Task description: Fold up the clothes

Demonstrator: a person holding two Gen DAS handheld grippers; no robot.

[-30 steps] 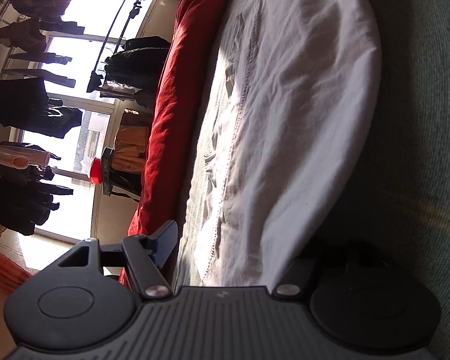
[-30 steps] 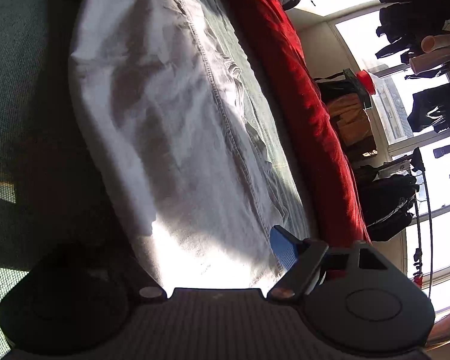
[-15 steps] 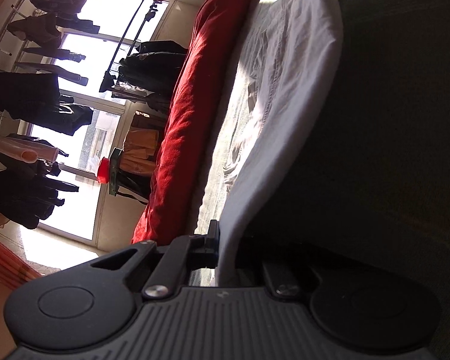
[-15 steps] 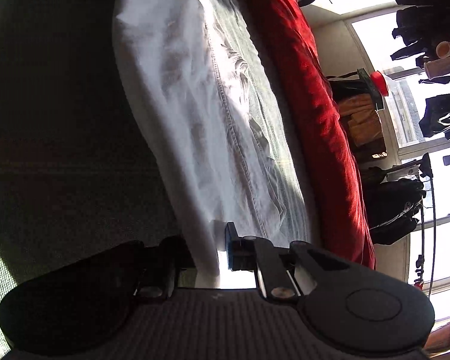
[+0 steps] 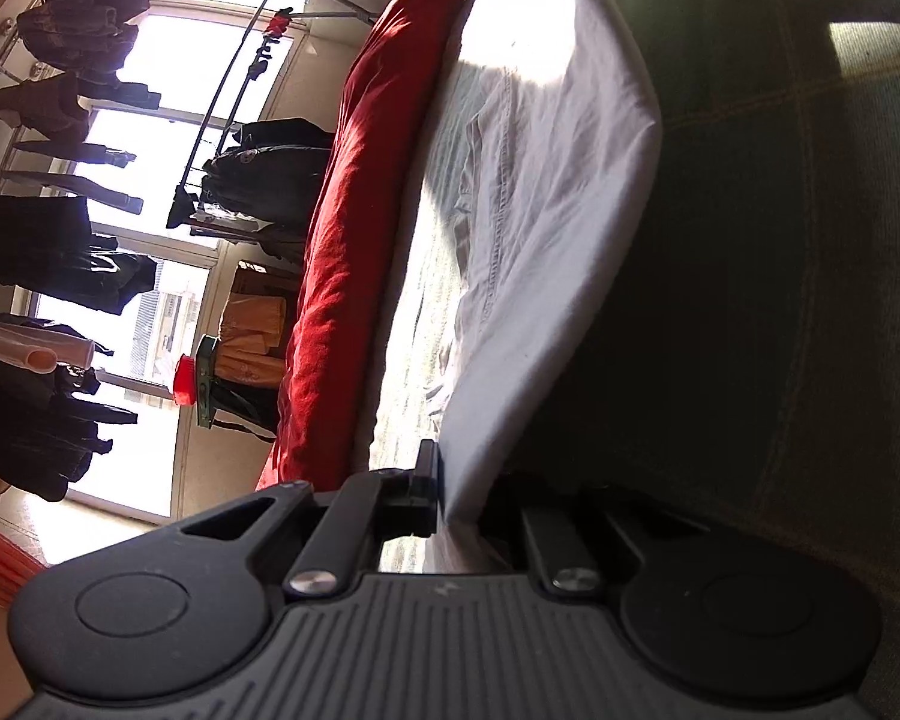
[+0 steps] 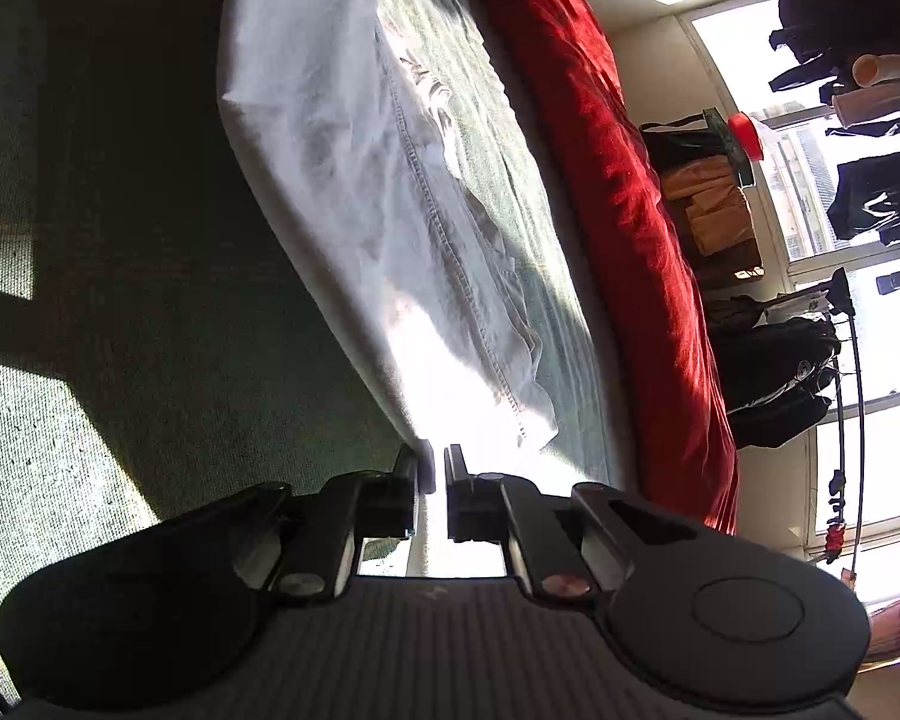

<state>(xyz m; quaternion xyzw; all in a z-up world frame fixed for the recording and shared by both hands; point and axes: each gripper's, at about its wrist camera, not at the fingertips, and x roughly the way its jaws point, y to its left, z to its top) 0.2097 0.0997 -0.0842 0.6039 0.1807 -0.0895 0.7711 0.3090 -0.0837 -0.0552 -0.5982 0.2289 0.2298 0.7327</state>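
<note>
left gripper point(image 5: 450, 489): black two-finger gripper, jaws narrow and easing apart, with the near edge of the white stitched cotton garment point(image 5: 546, 192) pinched between them. from the grip the cloth rises as a raised fold directly ahead of the gripper and runs away along the grey-green woven bed cover point(image 5: 780, 240).

right gripper point(image 6: 432, 471): same type, jaws narrow and easing apart. the garment point(image 6: 354, 138) edge sits between them; the cloth touches the left finger point(image 6: 405, 480), and a slim bright gap shows beside the other finger. the fold extends ahead of the gripper and toward the upper left of the right wrist view.

beyond the garment, on the far side from both grippers, a long red rumpled blanket point(image 5: 354, 252) lies along the bed edge. behind it, dark clothes on a rack point(image 5: 60, 240) hang before bright windows point(image 6: 870, 360).
</note>
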